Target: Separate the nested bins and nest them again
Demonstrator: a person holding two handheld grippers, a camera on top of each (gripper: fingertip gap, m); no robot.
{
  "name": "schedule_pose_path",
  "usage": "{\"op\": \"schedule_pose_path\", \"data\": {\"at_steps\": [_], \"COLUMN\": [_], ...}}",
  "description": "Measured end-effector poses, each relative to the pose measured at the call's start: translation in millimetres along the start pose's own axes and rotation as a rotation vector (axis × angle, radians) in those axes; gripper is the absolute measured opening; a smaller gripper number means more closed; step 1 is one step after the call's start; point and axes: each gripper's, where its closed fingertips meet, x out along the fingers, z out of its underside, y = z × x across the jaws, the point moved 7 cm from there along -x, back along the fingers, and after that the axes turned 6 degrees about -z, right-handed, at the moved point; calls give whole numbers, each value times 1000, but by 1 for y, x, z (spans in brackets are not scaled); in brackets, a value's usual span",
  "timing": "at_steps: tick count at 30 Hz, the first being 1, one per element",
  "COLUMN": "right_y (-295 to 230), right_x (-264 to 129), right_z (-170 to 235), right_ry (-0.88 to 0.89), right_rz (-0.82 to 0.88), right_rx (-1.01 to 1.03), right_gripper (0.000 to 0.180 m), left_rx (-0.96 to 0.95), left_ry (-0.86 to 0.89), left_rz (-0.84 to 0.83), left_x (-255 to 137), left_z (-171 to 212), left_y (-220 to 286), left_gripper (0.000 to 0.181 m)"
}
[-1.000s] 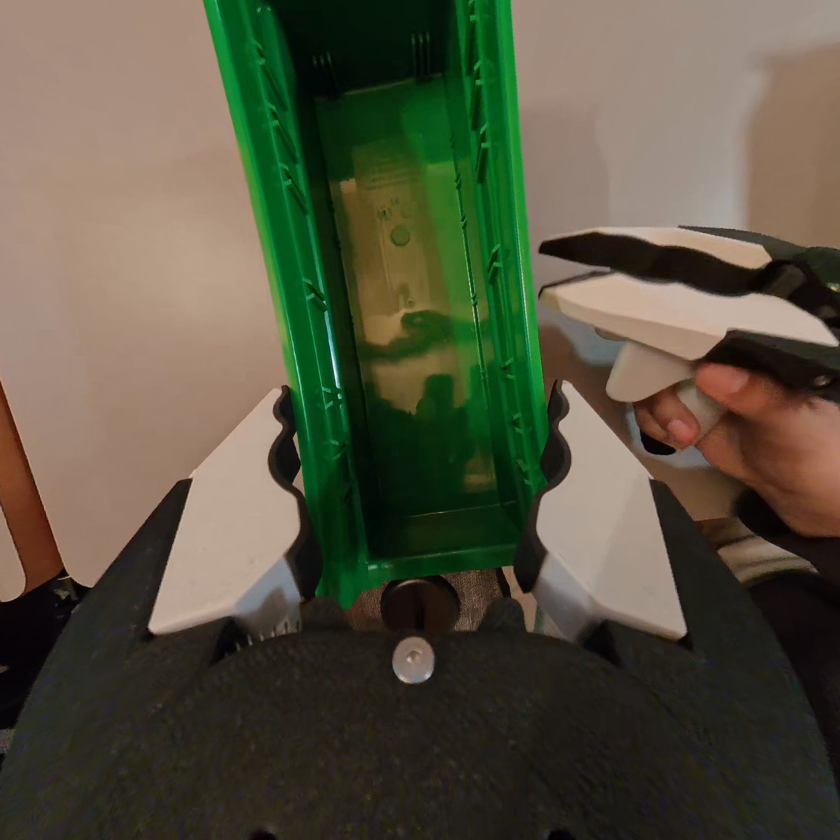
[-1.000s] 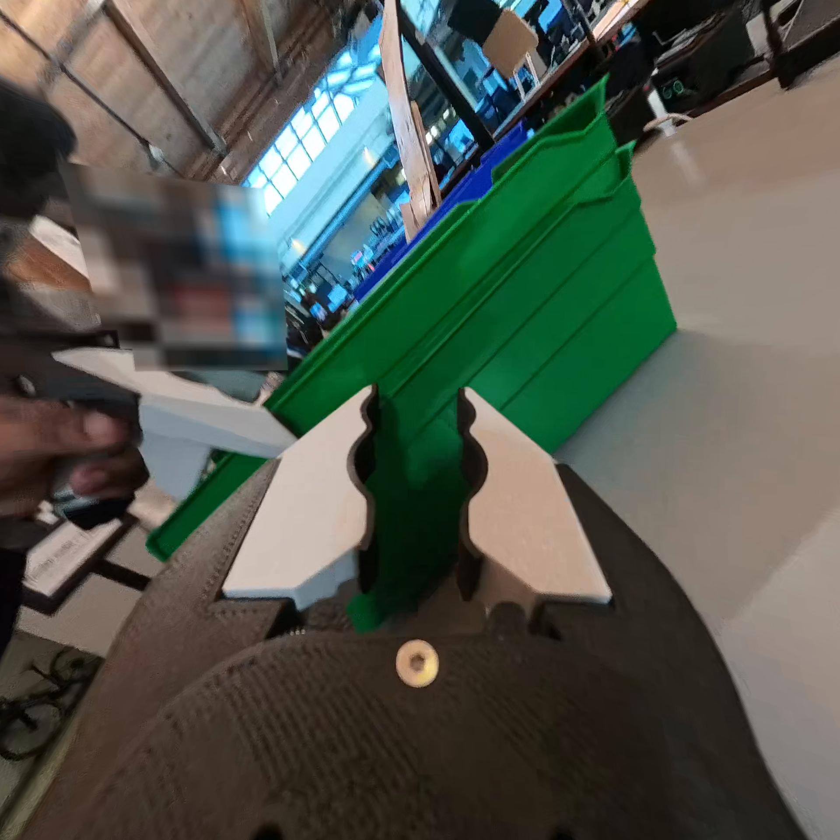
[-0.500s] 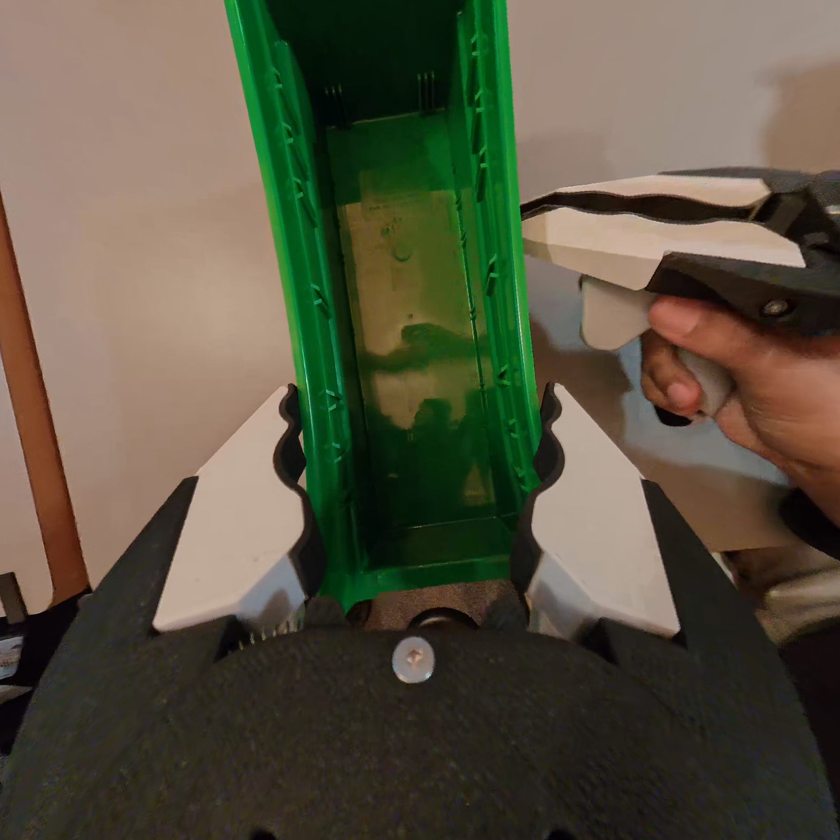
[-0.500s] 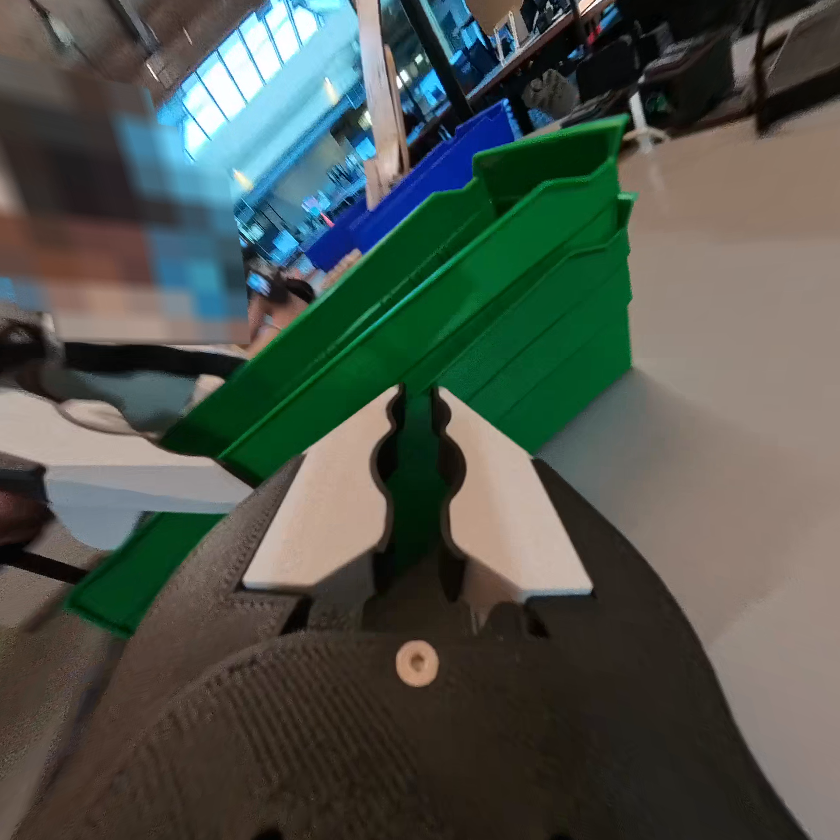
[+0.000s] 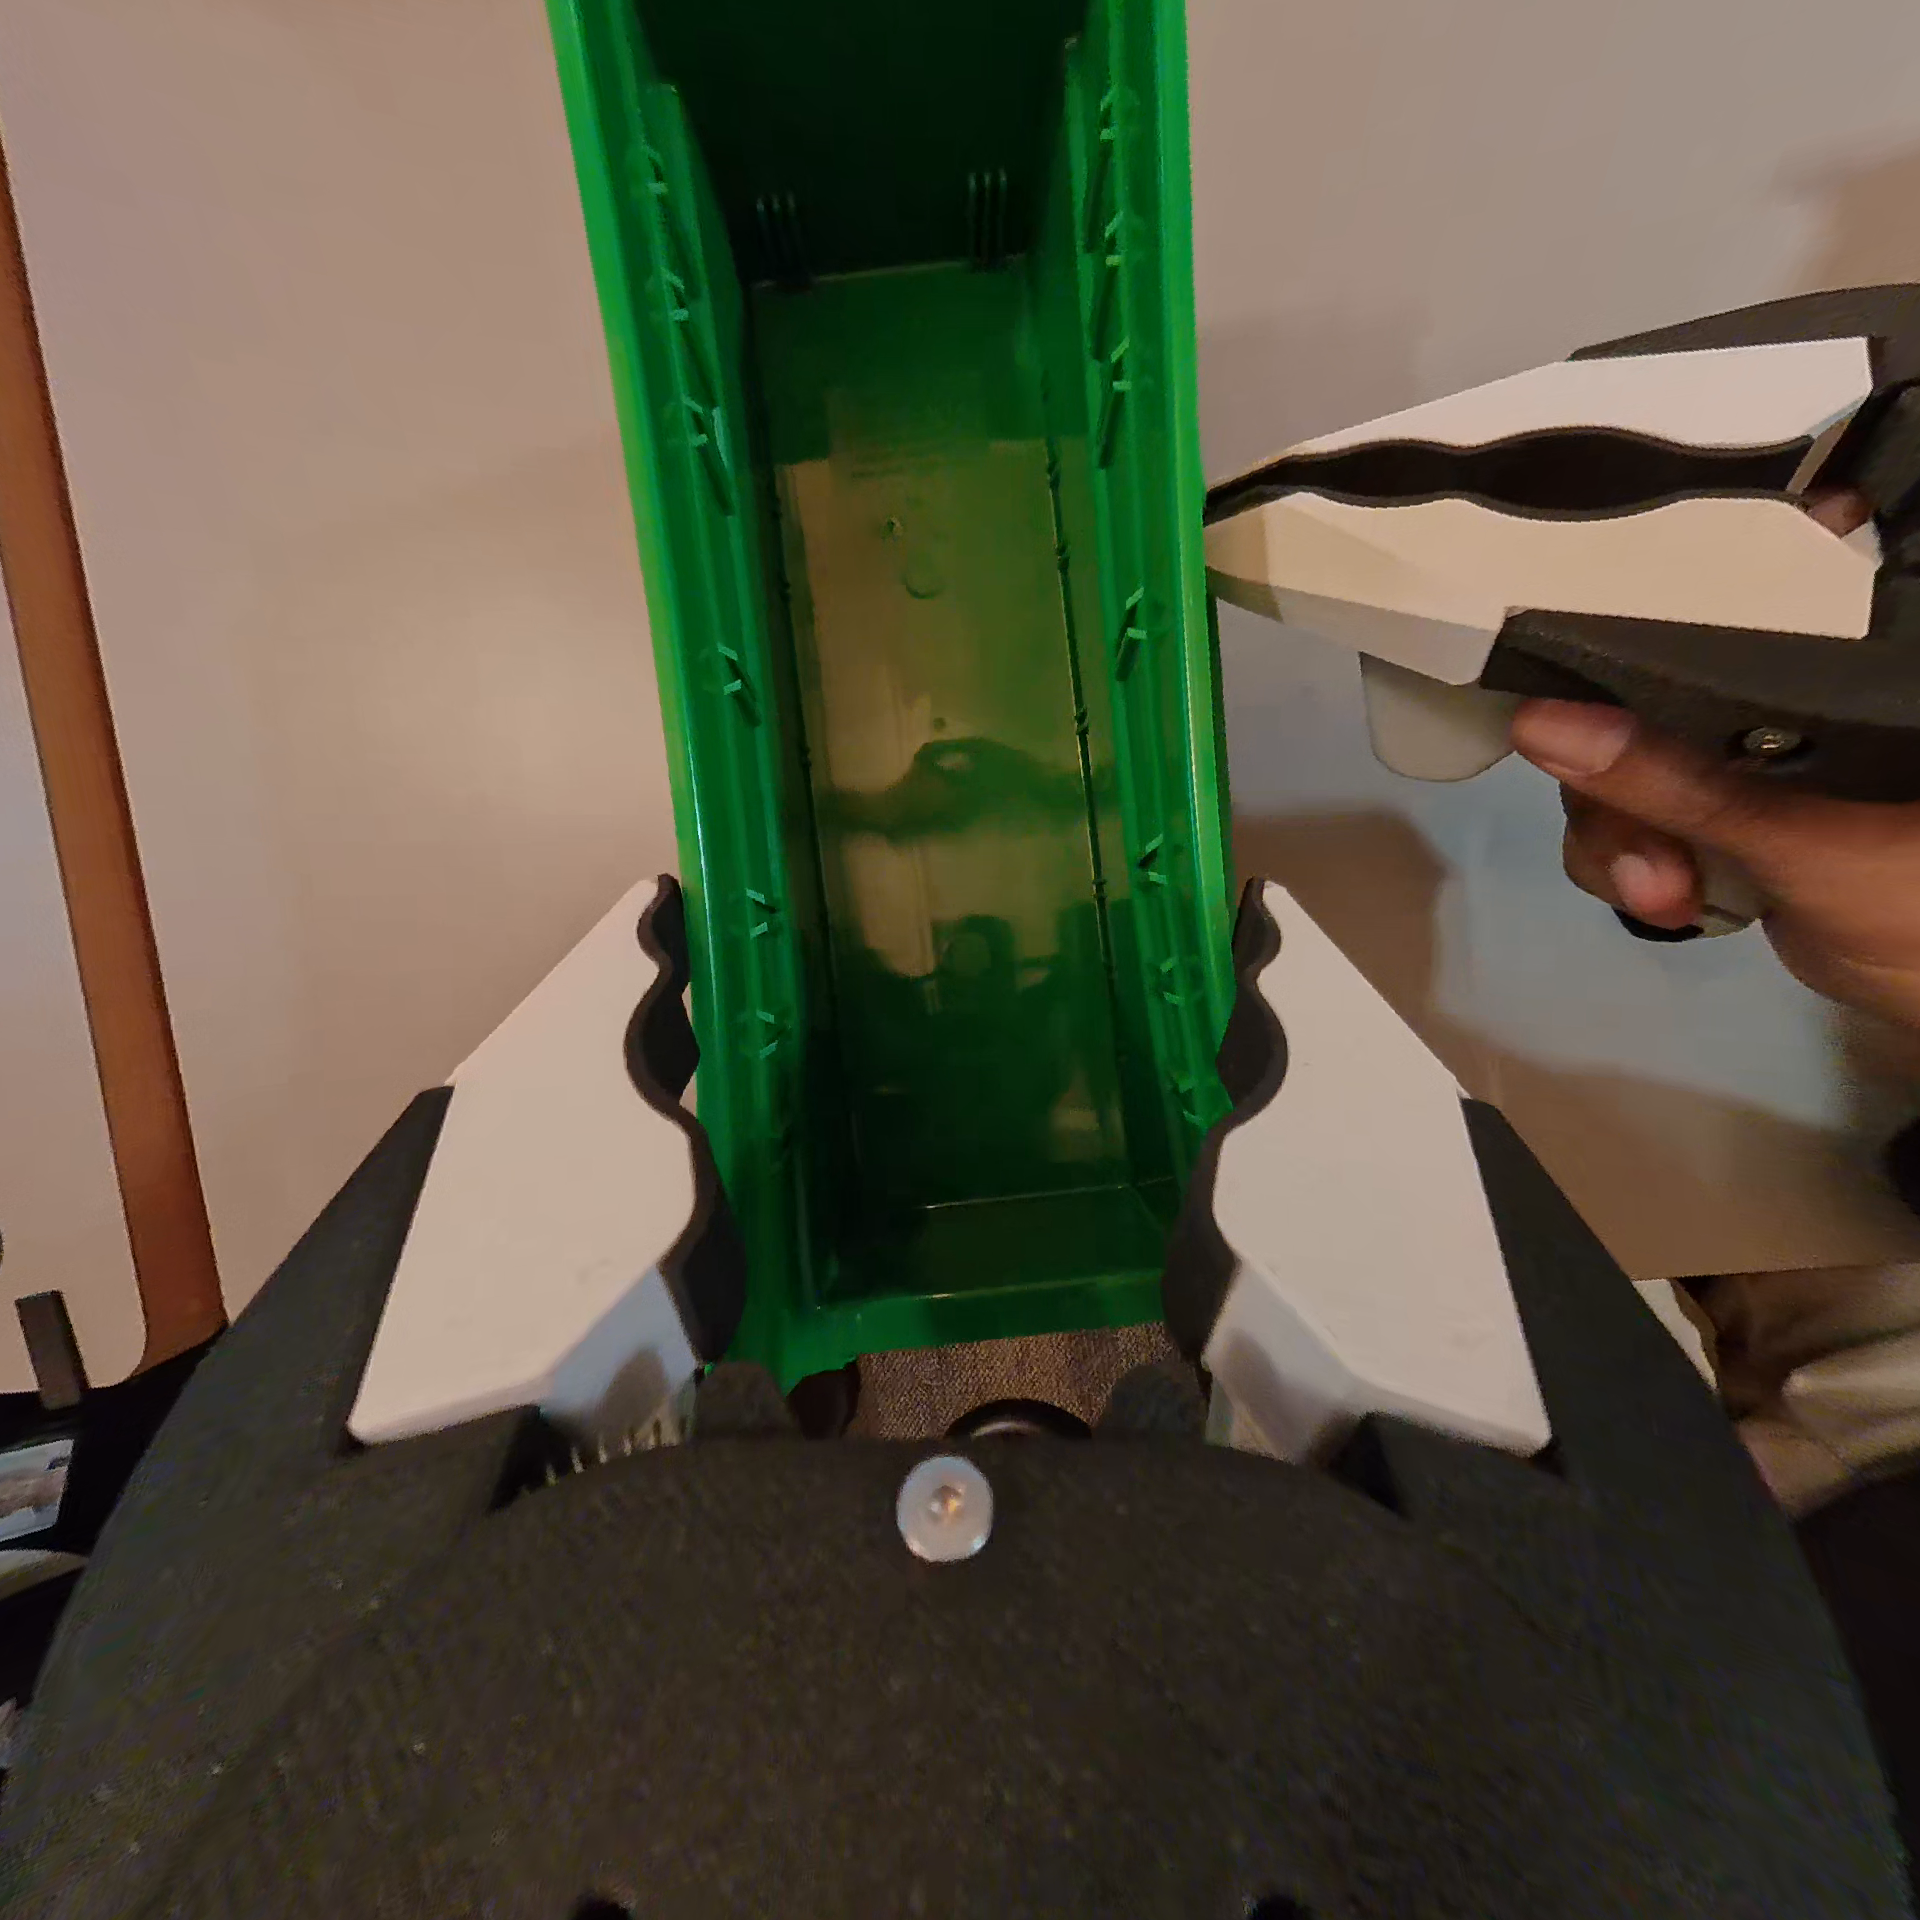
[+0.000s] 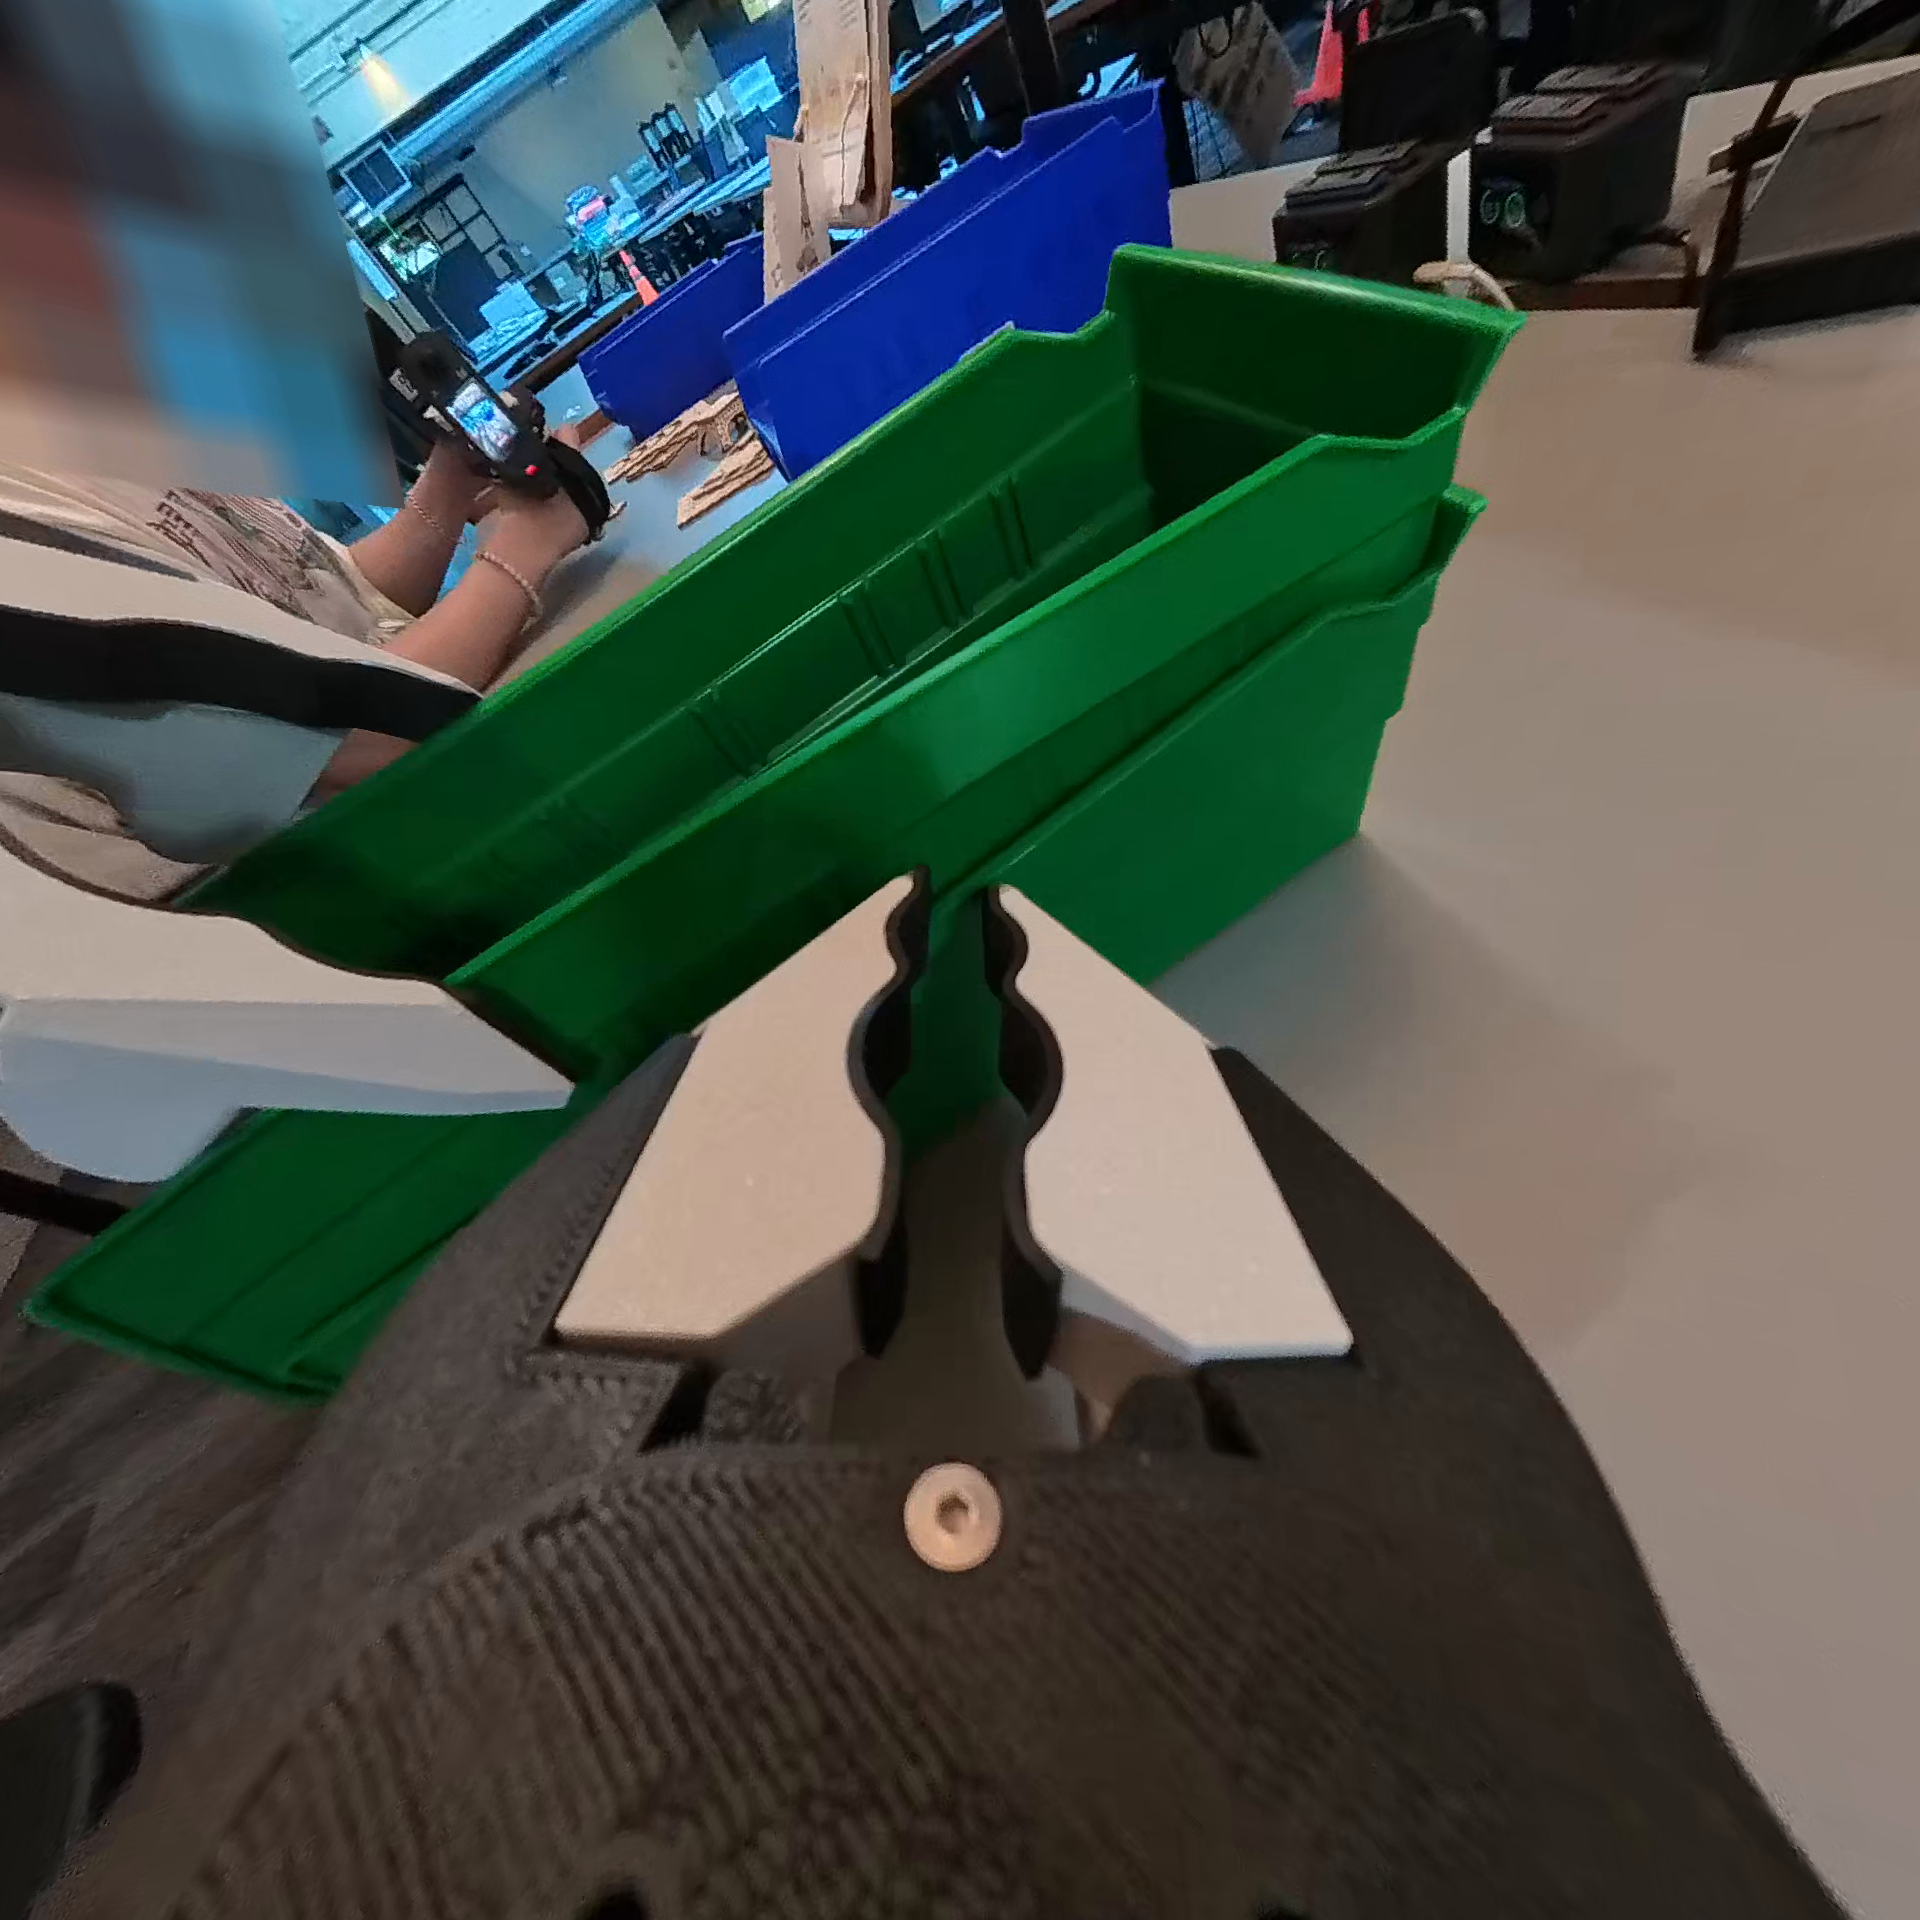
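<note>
Two bins: we see the upper bin [image 6: 935,582] sitting tilted inside the lower bin [image 6: 1195,831], near end raised, far end down in it; the lower one rests on the grey table [image 6: 1662,831].
Left gripper [image 5: 956,894]: clenched across the upper bin's near end, one finger on each outer side wall.
Right gripper [image 6: 953,894]: closed thin on a green side rim, which we take to be the lower bin's.
Risk, slip: the side walls are smooth and sloped, so we judge a hard pull could slide the upper bin out of the left fingers.
Risk, jam: a crooked lift could wedge the far end, and the lower bin could drag along if the right pinch is shallow.
Only the left view: the upper bin's glossy floor and ribbed walls, and the hand [image 5: 1714,852] squeezing the right trigger.
Only the right view: the overlap of both bins, and the blue bins [image 6: 935,312] behind.
</note>
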Motion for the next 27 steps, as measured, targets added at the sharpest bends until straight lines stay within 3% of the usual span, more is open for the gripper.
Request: {"op": "schedule_pose_path", "data": {"at_steps": [5, 12, 21, 22, 23, 24, 26, 27], "right_y": [-2, -2, -8, -3, 6, 6, 1, -3], "right_x": [-1, 6, 6, 6, 5, 5, -1, -1], "right_z": [-4, -8, -13, -9, -3, -2, 0, -1], "right_ry": [-33, -113, -188, -222, -261, -205, -215, -228], "right_rz": [60, 87, 191, 244, 306, 249, 202, 222], "right_rx": [-56, 48, -60, -88, -121, -62, -25, -72], "right_gripper": [10, 9, 8, 7, 8, 7, 8, 8], "left_rx": [32, 83, 54, -7, -127, -134, -45, -48], "left_ry": [20, 18, 141, 185, 299, 385, 233, 167], "left_rz": [-25, -61, 1, 60, -8, -34, -223, -160], "left_x": [-3, 3, -8, -14, -27, -42, -38, -33], "left_z": [-6, -6, -6, -9, -17, -23, -14, -6], "left_y": [5, 3, 6, 7, -8, -20, -44, -43], "left_gripper": [104, 105, 102, 91, 4, 0, 5, 19]}}
